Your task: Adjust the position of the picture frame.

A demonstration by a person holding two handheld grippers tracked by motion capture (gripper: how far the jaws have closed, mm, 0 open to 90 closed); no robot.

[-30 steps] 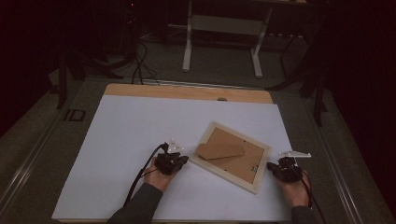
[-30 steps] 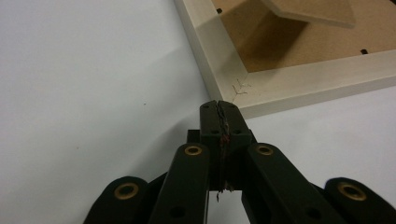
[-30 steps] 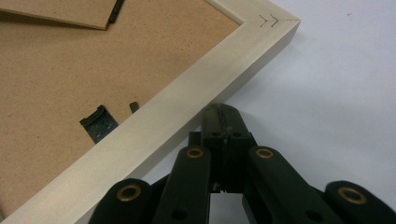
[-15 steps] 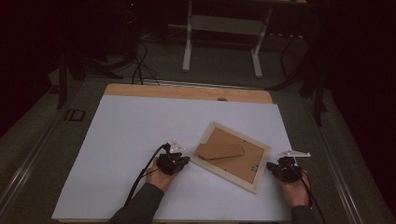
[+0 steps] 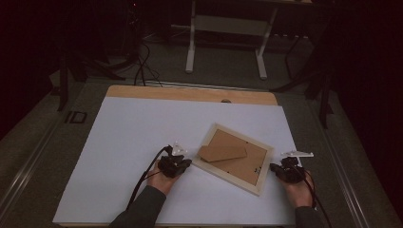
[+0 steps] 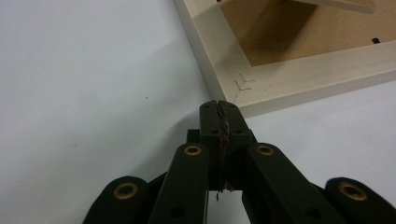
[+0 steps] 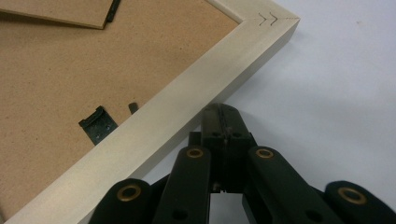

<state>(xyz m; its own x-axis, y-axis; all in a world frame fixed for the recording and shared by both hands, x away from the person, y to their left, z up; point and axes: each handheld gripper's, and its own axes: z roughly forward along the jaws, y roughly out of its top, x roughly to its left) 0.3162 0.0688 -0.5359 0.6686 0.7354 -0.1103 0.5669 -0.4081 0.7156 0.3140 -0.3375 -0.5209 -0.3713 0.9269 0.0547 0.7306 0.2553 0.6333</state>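
Table (image 5: 190, 93): wooden top, pale wood strip bare along the far edge, with a small dark hole (image 5: 226, 100) in it. White sheet (image 5: 128, 142) covers the remaining surface. Floor (image 5: 223, 71): dark grey, dimly lit. White metal stand (image 5: 228, 23) with two legs and a crossbar beyond the table. Black cables (image 5: 142, 61) trailing on the floor at far left. Dark stand legs (image 5: 325, 90) at far right. Room sides in deep shadow; light falls on the tabletop.

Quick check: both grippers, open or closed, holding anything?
Left gripper: closed, empty, tips at the picture frame corner.
Right gripper: closed, empty, against the frame's edge.
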